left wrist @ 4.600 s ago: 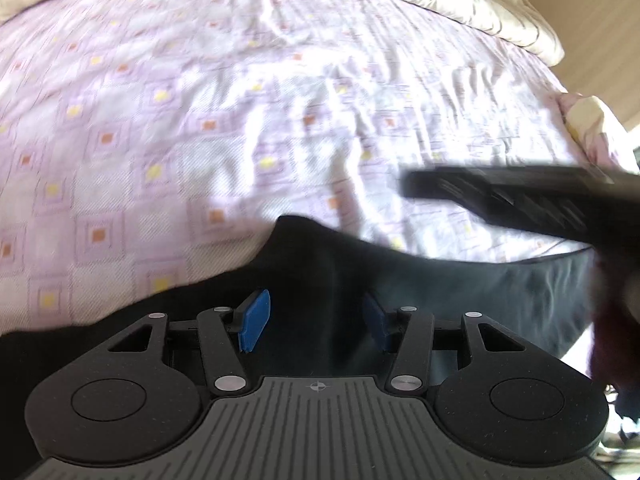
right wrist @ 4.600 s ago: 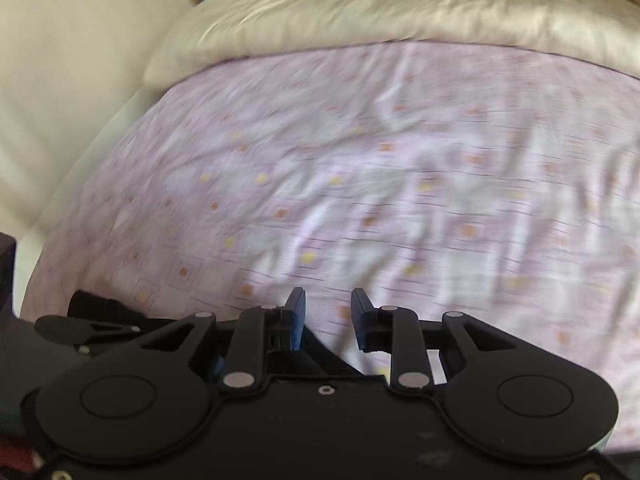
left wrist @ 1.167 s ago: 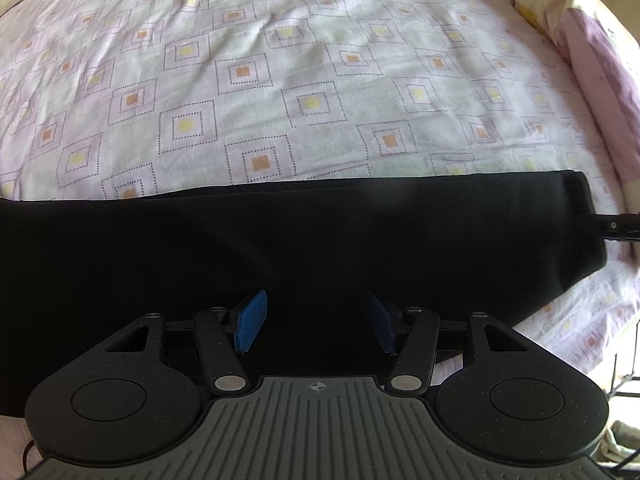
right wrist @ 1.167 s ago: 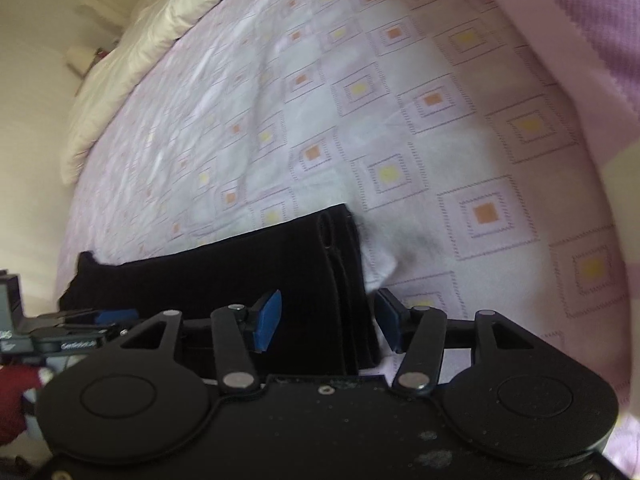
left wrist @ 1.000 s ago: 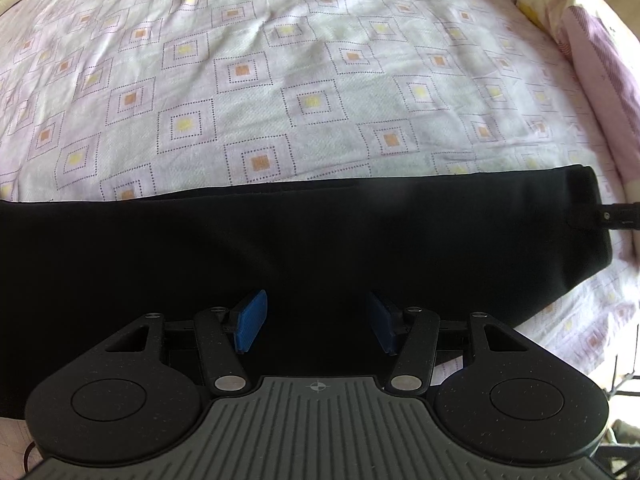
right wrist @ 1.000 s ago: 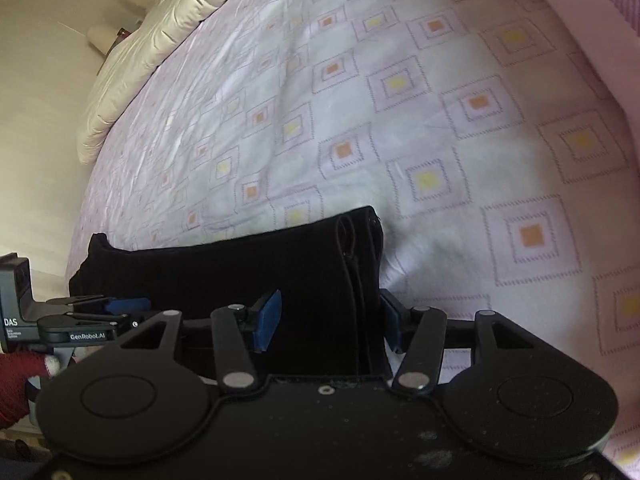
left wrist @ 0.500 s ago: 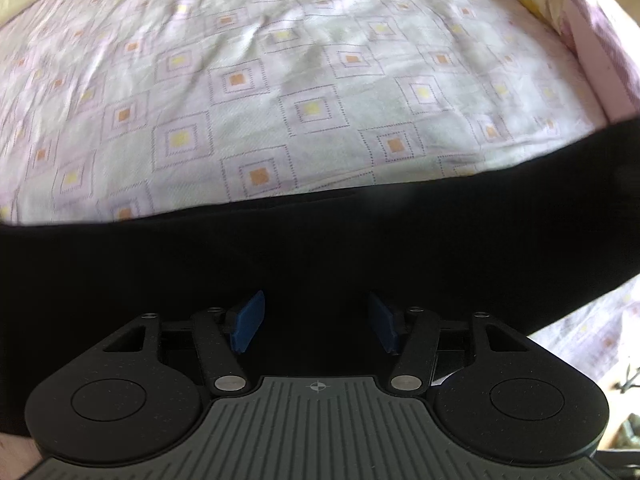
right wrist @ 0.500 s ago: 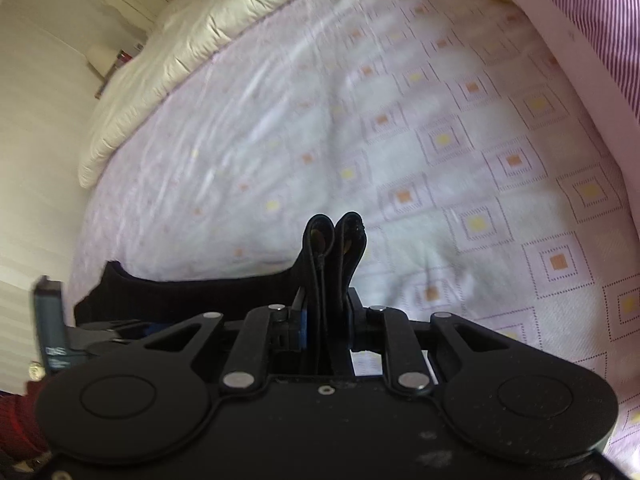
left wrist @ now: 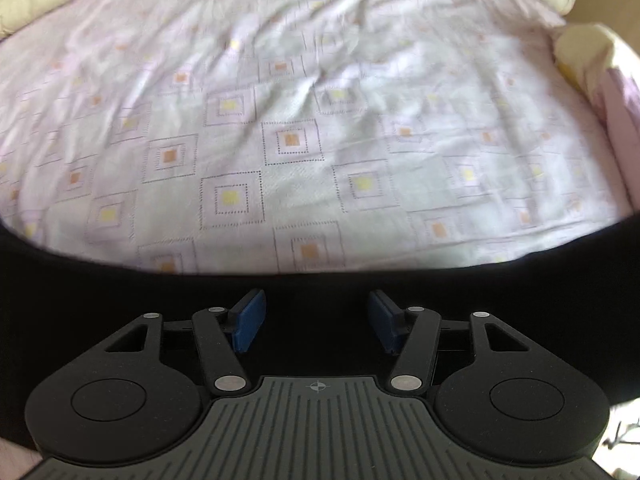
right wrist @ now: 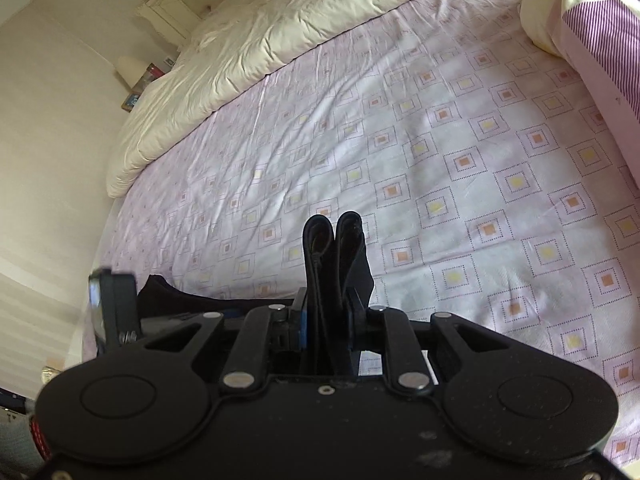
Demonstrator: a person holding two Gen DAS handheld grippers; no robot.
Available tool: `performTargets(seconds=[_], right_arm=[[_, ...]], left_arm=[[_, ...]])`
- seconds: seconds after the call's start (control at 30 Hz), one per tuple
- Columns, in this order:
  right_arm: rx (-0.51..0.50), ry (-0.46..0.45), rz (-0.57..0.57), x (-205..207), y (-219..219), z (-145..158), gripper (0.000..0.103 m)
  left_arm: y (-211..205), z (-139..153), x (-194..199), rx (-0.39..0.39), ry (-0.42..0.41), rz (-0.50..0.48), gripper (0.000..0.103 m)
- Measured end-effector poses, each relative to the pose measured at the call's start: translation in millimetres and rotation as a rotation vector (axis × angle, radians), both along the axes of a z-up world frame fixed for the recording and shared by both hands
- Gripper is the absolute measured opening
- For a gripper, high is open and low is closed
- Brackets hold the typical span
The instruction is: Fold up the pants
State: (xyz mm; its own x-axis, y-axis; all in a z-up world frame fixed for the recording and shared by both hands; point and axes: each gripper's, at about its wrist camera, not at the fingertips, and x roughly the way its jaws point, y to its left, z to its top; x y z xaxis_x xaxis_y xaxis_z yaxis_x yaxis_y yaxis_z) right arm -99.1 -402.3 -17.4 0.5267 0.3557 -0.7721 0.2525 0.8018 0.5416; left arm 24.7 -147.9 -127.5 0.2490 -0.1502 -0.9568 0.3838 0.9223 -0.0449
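Observation:
The black pants (left wrist: 316, 292) lie folded lengthwise along the near edge of the bed, a dark band across the left wrist view. My left gripper (left wrist: 316, 316) is open, its blue pads (left wrist: 249, 312) apart just above the cloth. My right gripper (right wrist: 326, 312) is shut on the doubled end of the pants (right wrist: 334, 248), which sticks up between the fingers, lifted off the sheet. The left gripper's body shows in the right wrist view (right wrist: 116, 300) at the left, by the pants' other end (right wrist: 160, 288).
The bed sheet (right wrist: 440, 160) is pale pink with square prints. A cream duvet (right wrist: 280, 36) is heaped along the far side. A striped pink pillow (right wrist: 600, 40) lies at the right. A bedside stand with small items (right wrist: 140, 80) is by the wall.
My right gripper closed on the pants' end and lifted it off the sheet. In the left wrist view the right part of the pants rose; the left gripper stayed open.

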Motion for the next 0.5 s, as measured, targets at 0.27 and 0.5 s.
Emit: performTargets(seconds=[0.27, 0.5], right_arm=[[-0.087, 0.018, -0.070, 2.8, 20.7, 16.8, 0.018], [-0.121, 0.020, -0.154, -3.2, 39.2, 26.0, 0.018]], left_arm=[[-6.3, 26.1, -1.2, -0.053, -0.082, -0.137, 0.054], [10.4, 13.2, -53.4, -0.101, 0.004, -0.281, 0.054]])
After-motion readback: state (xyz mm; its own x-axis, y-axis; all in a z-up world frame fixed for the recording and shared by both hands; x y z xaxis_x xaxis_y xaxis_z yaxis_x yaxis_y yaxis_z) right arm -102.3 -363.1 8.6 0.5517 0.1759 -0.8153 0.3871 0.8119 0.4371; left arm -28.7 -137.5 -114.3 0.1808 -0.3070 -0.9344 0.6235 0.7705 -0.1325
